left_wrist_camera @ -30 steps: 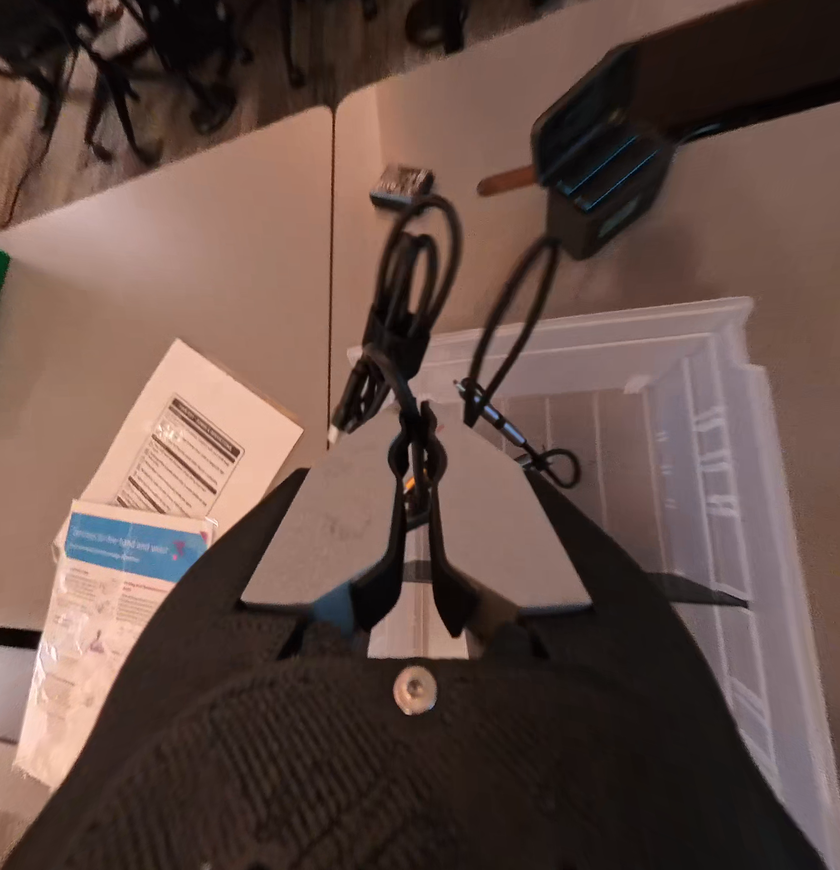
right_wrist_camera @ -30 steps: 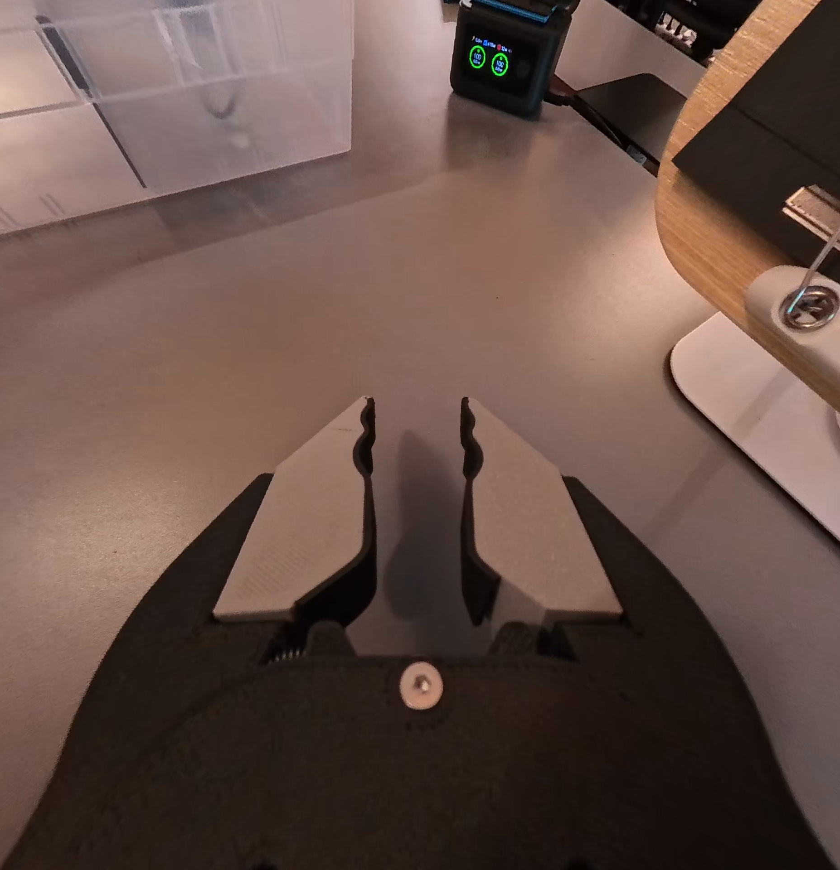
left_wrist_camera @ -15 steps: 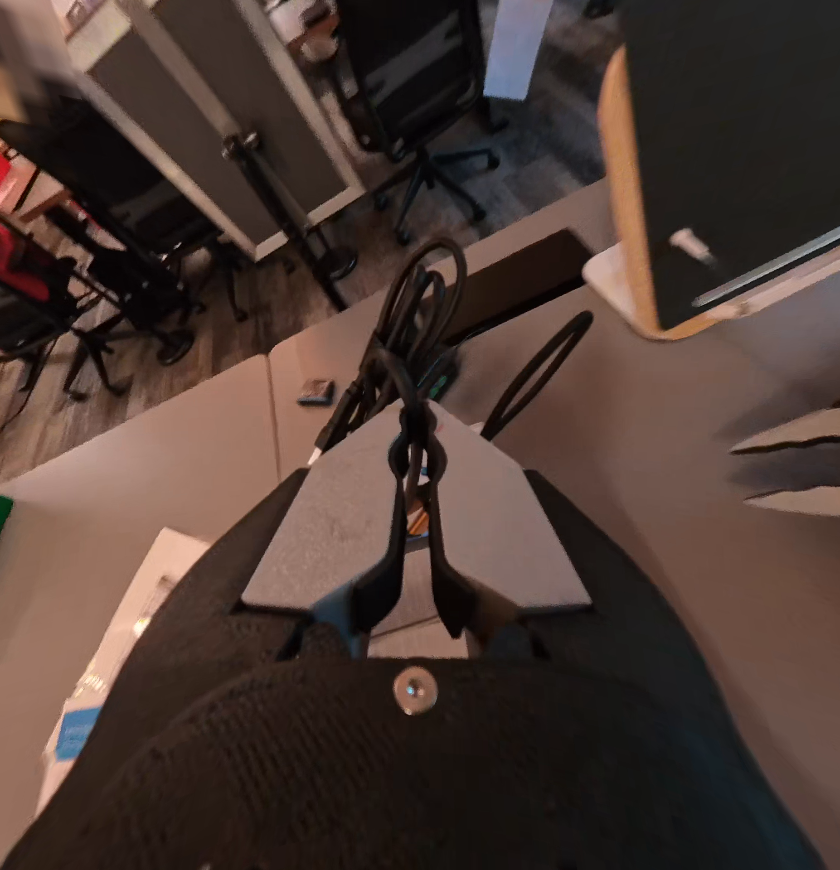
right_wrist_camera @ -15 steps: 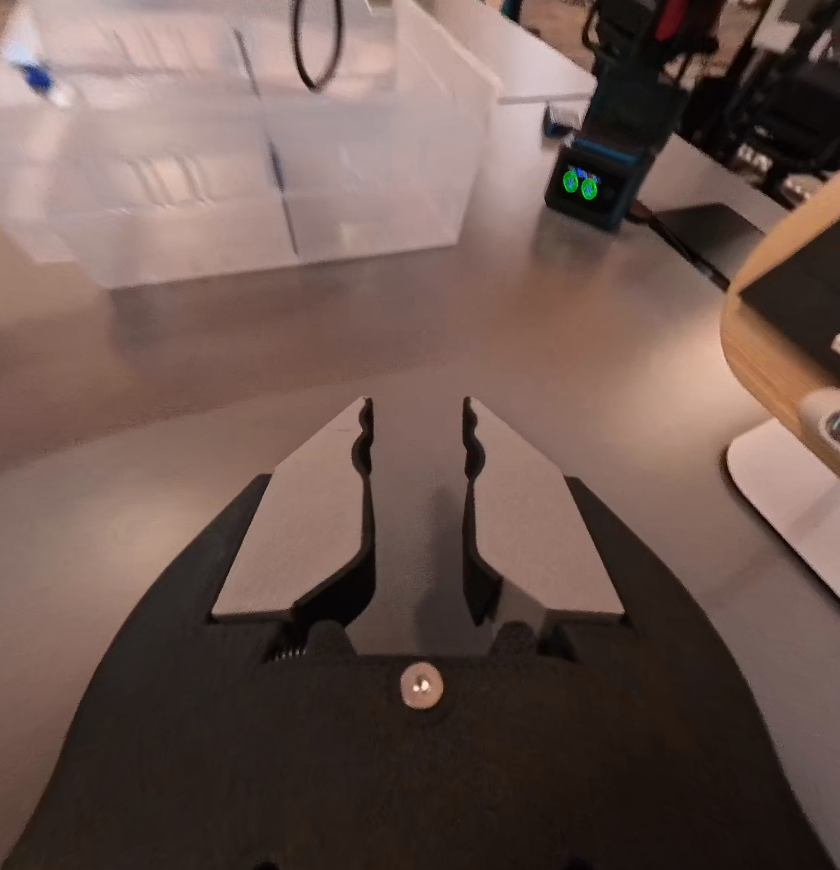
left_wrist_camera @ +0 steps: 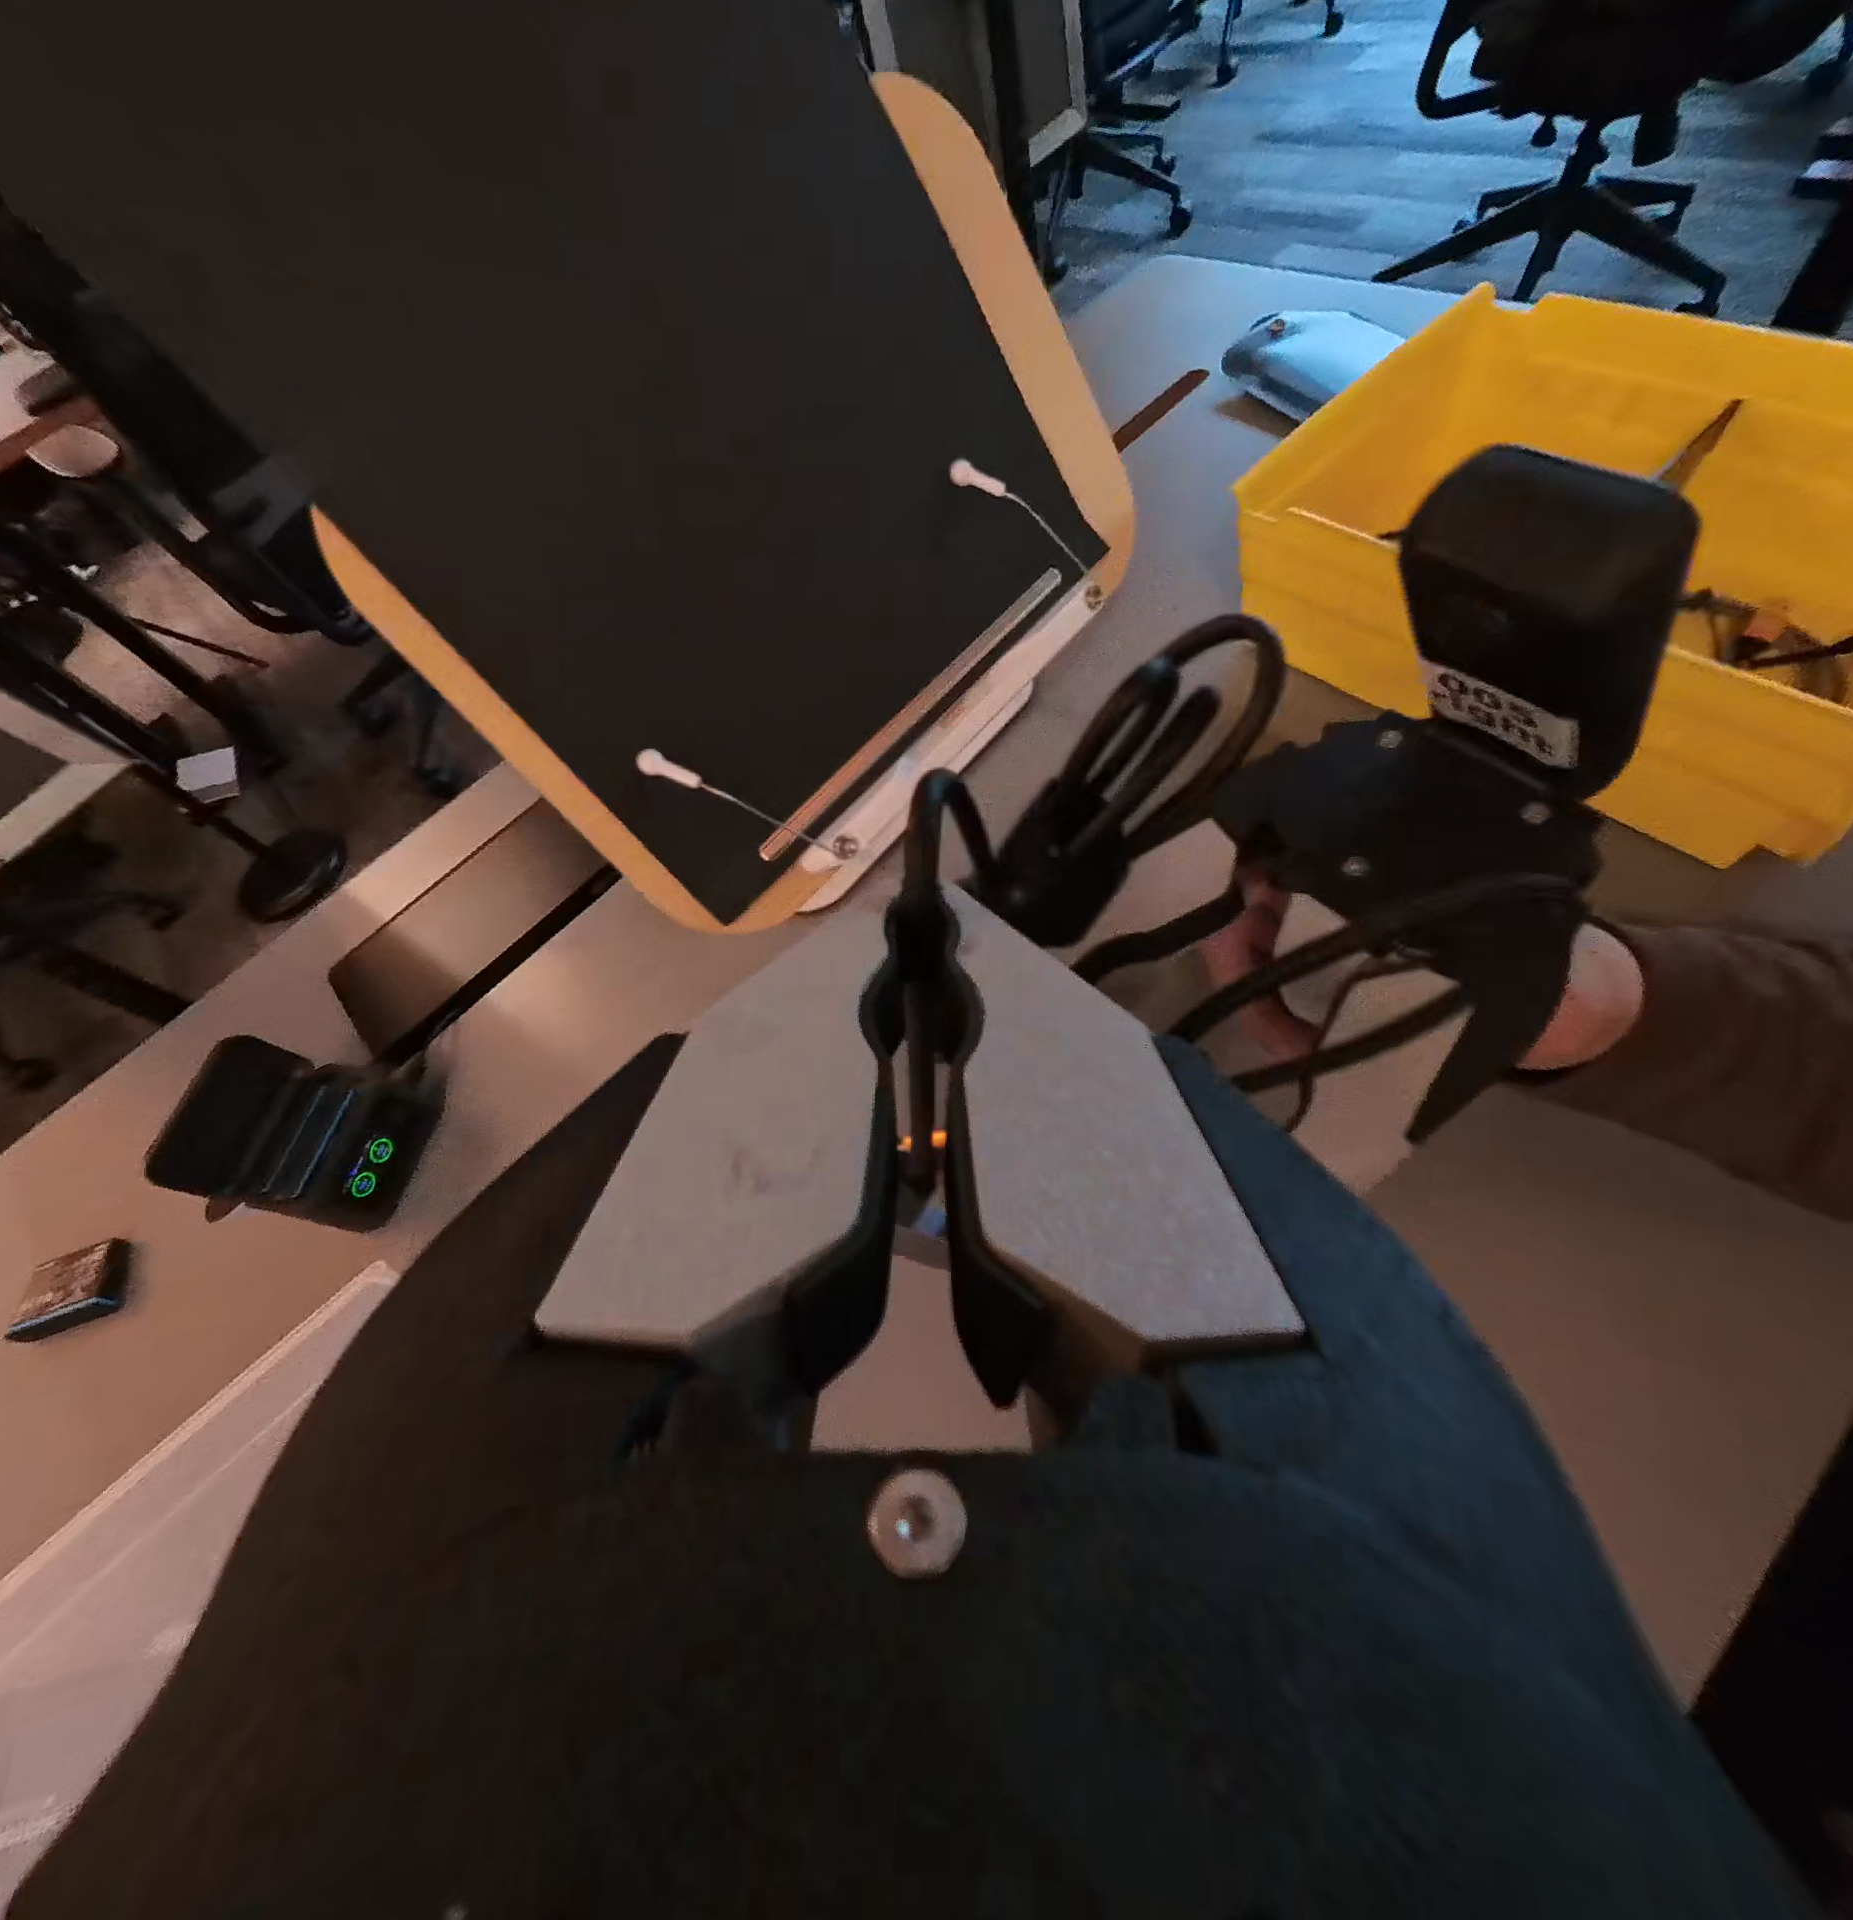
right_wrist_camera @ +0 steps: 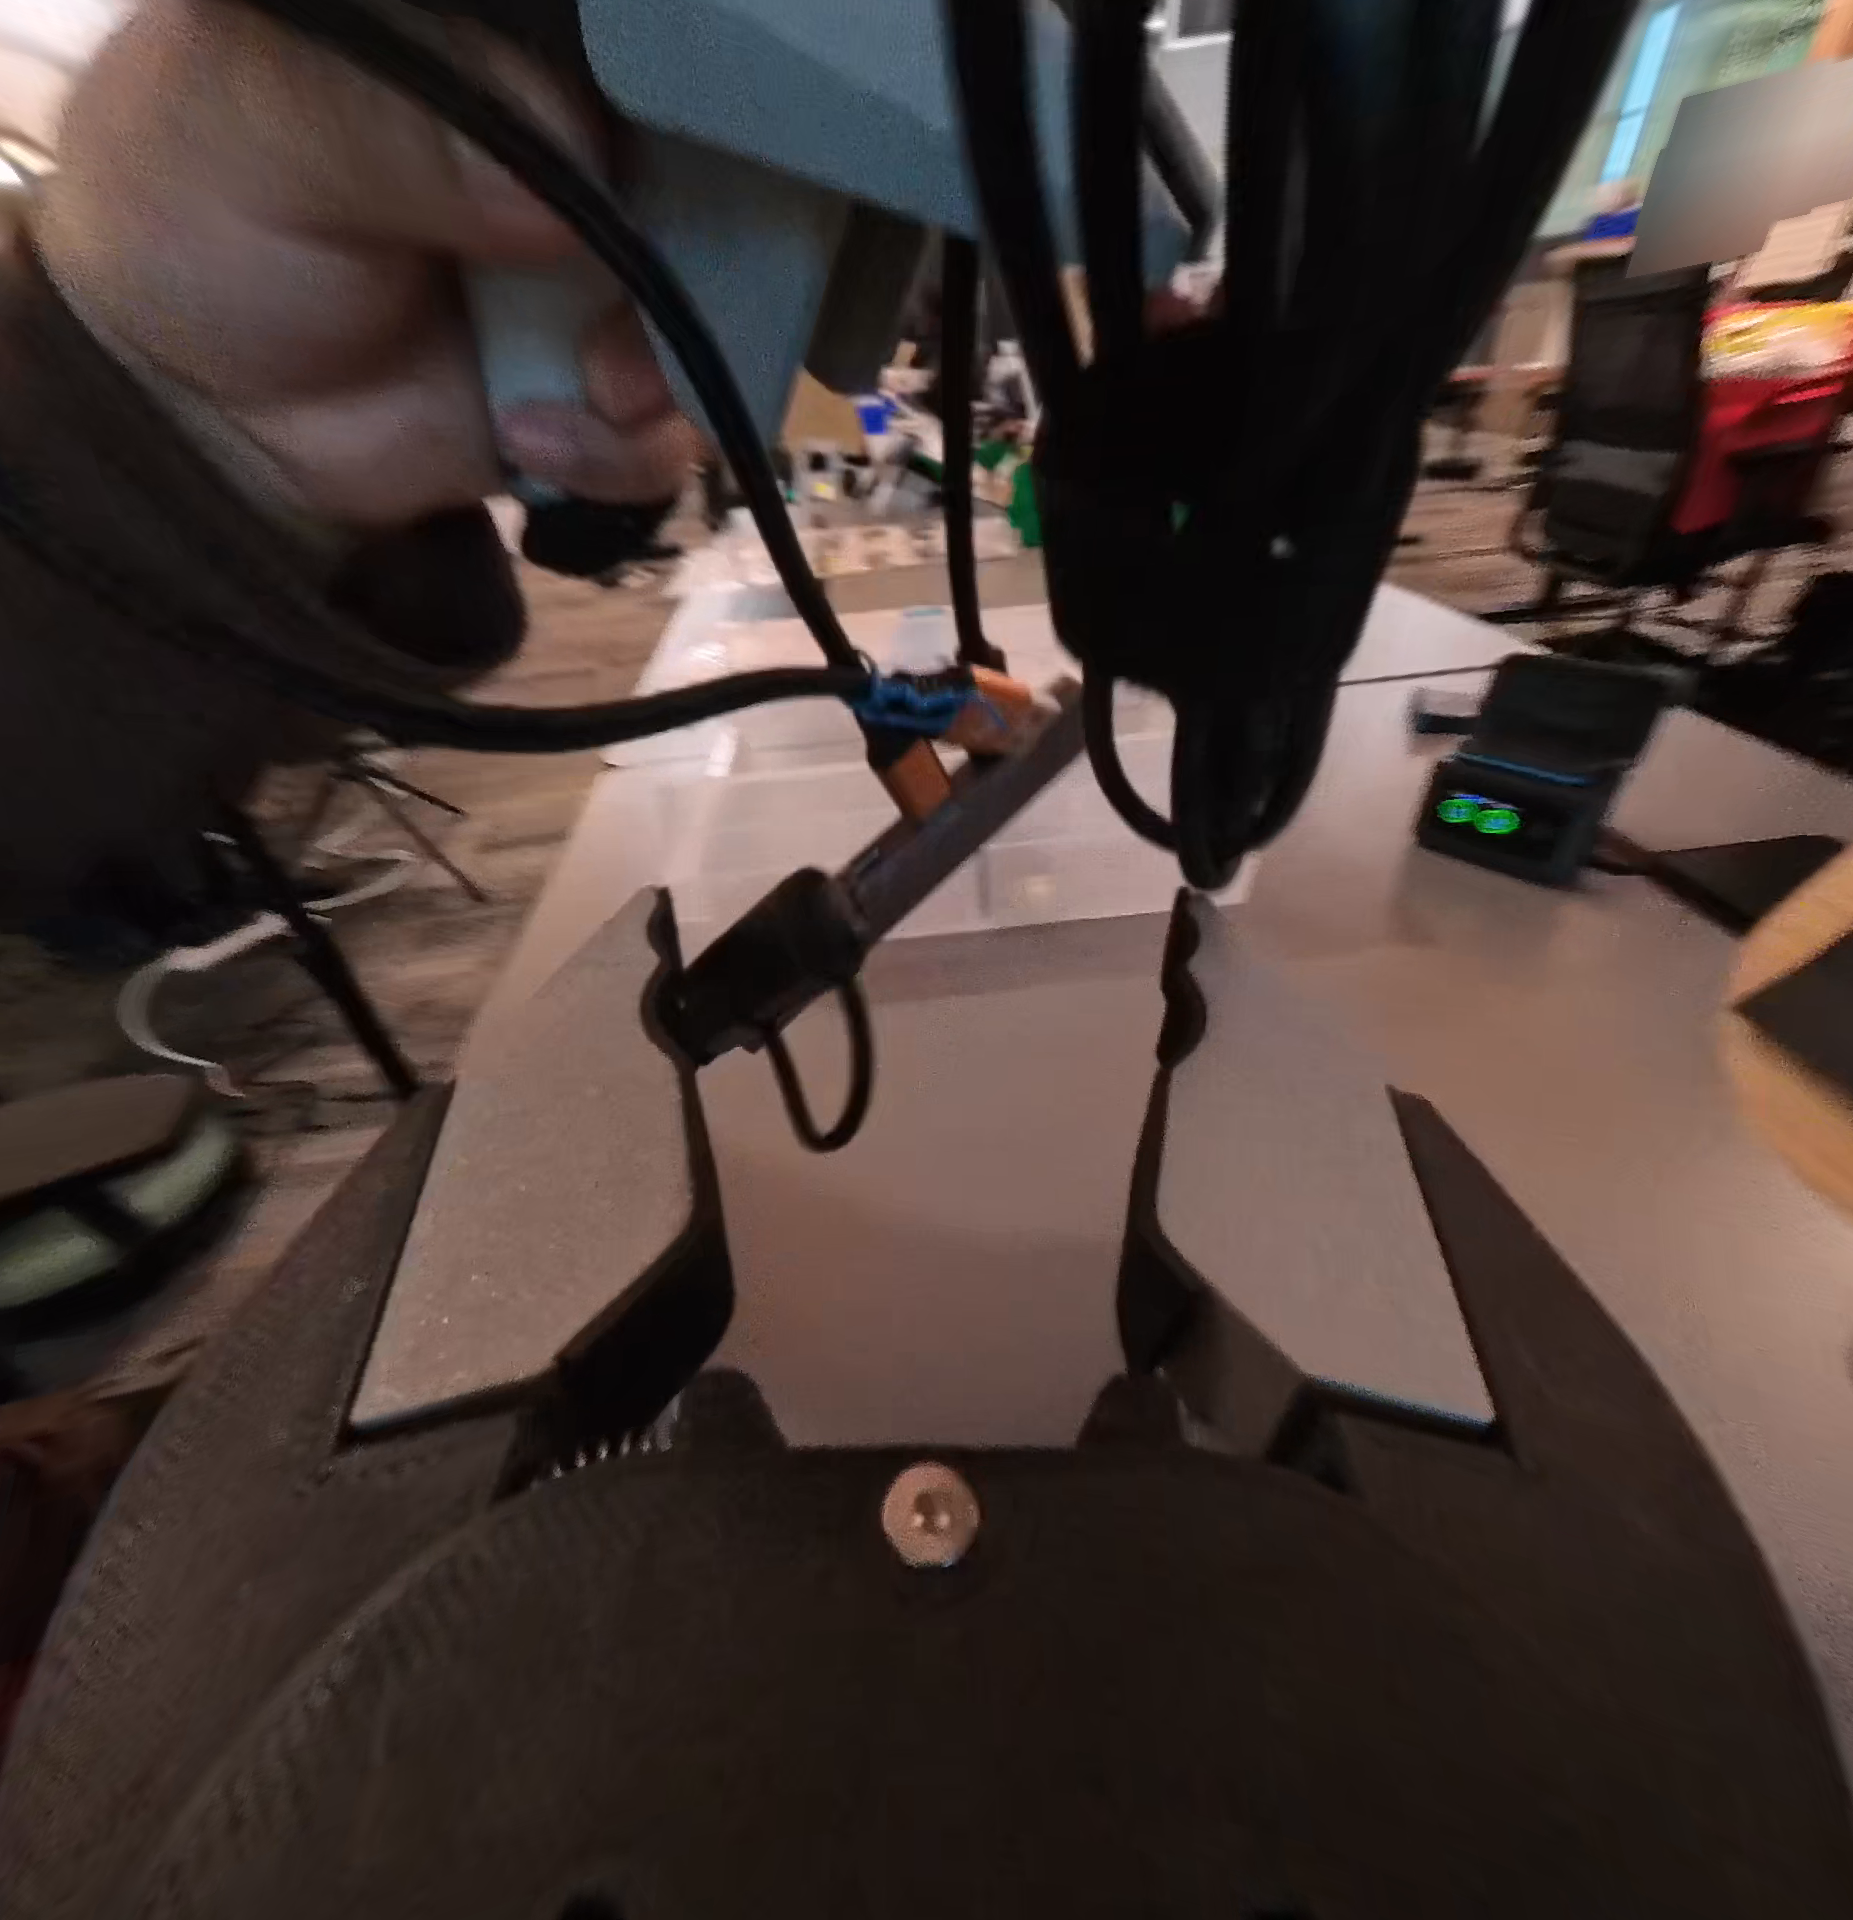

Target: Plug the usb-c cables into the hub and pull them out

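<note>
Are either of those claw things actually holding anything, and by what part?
The left gripper is shut on a bundle of black cables, pinching a strand near its tips. The right gripper is open, holding nothing.

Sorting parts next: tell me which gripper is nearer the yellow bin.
Right. The right gripper sits just before the bin; the left gripper, clamping cables, is farther back.

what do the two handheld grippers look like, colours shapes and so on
Both match: the left gripper and right gripper have a textured black fan-shaped body, one silver screw at its centre and two flat grey wedge-shaped fingers with scalloped black inner edges. Seen from the left wrist view, the right gripper carries a boxy black camera bearing a white label.
</note>
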{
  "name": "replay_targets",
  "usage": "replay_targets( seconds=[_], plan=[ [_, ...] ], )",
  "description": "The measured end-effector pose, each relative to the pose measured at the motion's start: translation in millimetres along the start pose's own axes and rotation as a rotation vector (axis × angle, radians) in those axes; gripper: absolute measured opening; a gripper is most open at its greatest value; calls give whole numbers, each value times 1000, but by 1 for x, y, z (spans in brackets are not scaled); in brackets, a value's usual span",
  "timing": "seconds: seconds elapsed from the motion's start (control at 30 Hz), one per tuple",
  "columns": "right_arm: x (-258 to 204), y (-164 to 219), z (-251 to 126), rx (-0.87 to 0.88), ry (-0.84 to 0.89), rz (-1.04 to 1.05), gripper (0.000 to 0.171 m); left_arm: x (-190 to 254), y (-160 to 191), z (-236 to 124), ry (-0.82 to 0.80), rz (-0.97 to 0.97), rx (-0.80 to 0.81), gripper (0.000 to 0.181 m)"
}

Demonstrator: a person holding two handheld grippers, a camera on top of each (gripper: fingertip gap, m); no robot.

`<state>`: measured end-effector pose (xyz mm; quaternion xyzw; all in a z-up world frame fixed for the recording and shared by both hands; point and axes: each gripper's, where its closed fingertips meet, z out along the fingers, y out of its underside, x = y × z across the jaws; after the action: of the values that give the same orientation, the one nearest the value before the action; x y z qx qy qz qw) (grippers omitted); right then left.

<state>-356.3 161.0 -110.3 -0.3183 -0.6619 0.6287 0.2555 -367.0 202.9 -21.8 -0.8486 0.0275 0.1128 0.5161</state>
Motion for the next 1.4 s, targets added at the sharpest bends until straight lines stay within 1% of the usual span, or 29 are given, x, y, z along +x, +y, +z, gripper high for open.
replay_targets(
  seconds=[0.07, 0.1, 0.27, 0.3, 0.33, 0.4, 0.43, 0.5, 0.53, 0.6, 0.67, 0.7, 0.77, 0.83, 0.87, 0.9, 0.93, 1.03, 1.07, 1.13, 1.2, 1.23, 1.33, 1.4],
  plan=[
    [-8, -1, 0, 13, -82, 83, 97, 5, 1, 9, -6, 3, 3, 0],
    [-9, 0, 1, 11, -102, 109, 96, 6, 0, 13, -7, -6, 9, 0],
    [-9, 19, 14, -92, -63, 117, 97, 11, -1, 24, -5, -62, 41, 0],
    [-5, 24, 16, -122, -32, 118, 75, 11, -1, 26, -3, -74, 49, 0],
    [3, 30, 16, -156, 26, 104, 34, 12, -1, 28, -1, -86, 60, 0],
    [14, 39, 14, -216, 99, 62, 14, 13, 0, 30, 14, -108, 70, 0],
    [15, 42, 12, -240, 91, 58, 9, 13, 2, 30, 19, -119, 73, 0],
    [9, 45, 6, -266, 7, 88, 5, 12, 3, 30, 41, -136, 93, 1],
    [8, 47, 3, -274, -26, 109, 6, 9, 4, 30, 47, -145, 100, 5],
    [13, 49, -4, -272, -57, 138, 6, 3, 10, 27, 46, -168, 95, 32],
    [11, 47, -12, -250, -137, 191, 4, -3, 22, 21, 43, -183, 81, 58],
    [7, 44, -16, -238, -193, 220, 7, -3, 30, 19, 56, -180, 76, 62],
    [4, 43, -23, -229, -250, 243, 5, 3, 48, 15, 129, -181, 73, 56],
    [6, 45, -28, -241, -252, 229, 4, 17, 70, 15, 256, -208, 44, 53],
    [5, 44, -31, -242, -262, 227, 4, 25, 80, 15, 323, -223, 27, 49],
    [1, 42, -34, -239, -286, 228, 4, 36, 88, 16, 392, -226, 18, 40],
    [-4, 40, -37, -236, -318, 227, 4, 44, 95, 18, 439, -221, 11, 38],
    [-15, 43, -44, -281, -374, 196, 6, 54, 108, 30, 470, -156, 1, 34],
    [-16, 47, -46, -307, -371, 182, 7, 61, 109, 30, 510, -133, 3, 28],
    [-17, 50, -50, -335, -374, 177, 7, 76, 110, 29, 602, -100, 15, 6],
    [-19, 52, -54, -350, -387, 184, 6, 82, 110, 29, 644, -103, 39, 5],
    [-19, 55, -54, -366, -383, 177, 6, 85, 111, 28, 670, -108, 49, 8],
    [-15, 66, -54, -433, -342, 154, 7, 92, 118, 29, 736, -162, 35, 32],
    [-16, 71, -54, -456, -351, 157, 7, 95, 123, 32, 763, -178, 34, 30]
  ],
)
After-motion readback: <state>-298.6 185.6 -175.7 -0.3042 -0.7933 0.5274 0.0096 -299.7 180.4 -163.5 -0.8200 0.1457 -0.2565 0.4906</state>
